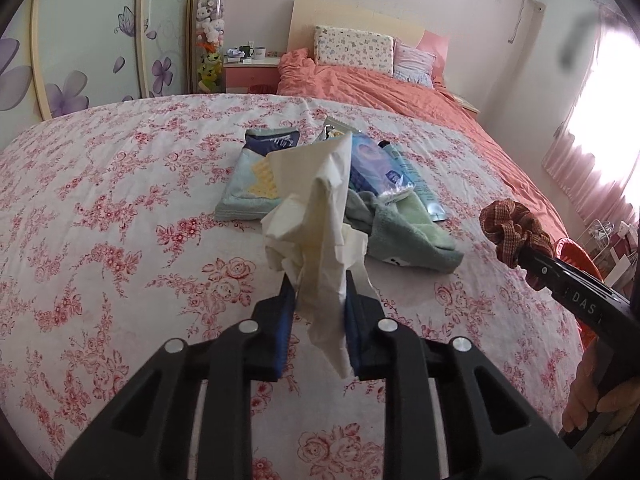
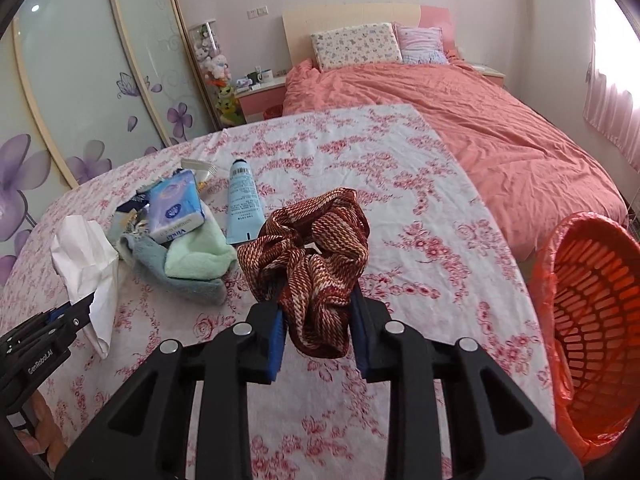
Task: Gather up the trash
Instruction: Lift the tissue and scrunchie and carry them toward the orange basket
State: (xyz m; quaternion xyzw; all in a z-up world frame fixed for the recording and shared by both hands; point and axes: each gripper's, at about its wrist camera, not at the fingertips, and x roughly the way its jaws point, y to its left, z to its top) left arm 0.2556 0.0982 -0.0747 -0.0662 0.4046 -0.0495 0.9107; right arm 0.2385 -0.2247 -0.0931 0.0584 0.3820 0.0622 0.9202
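Observation:
My left gripper [image 1: 318,280] is shut on a crumpled white tissue [image 1: 316,216] and holds it above the floral sheet; it also shows in the right wrist view [image 2: 86,256]. My right gripper [image 2: 318,300] is shut on a red-brown checked scrunchie [image 2: 312,248], also seen at the right of the left wrist view [image 1: 516,232]. An orange mesh trash basket [image 2: 596,320] lined with an orange bag stands at the right of the bed. A pile lies on the sheet: a snack wrapper [image 1: 260,176], a tissue pack [image 2: 176,208], a blue tube [image 2: 242,204].
Green and blue towels [image 2: 192,264] lie in the pile. The floral sheet [image 2: 400,200] covers the near bed; an orange duvet [image 2: 500,128] and pillows lie beyond. A wardrobe with flower doors stands at the left, a nightstand with cups behind.

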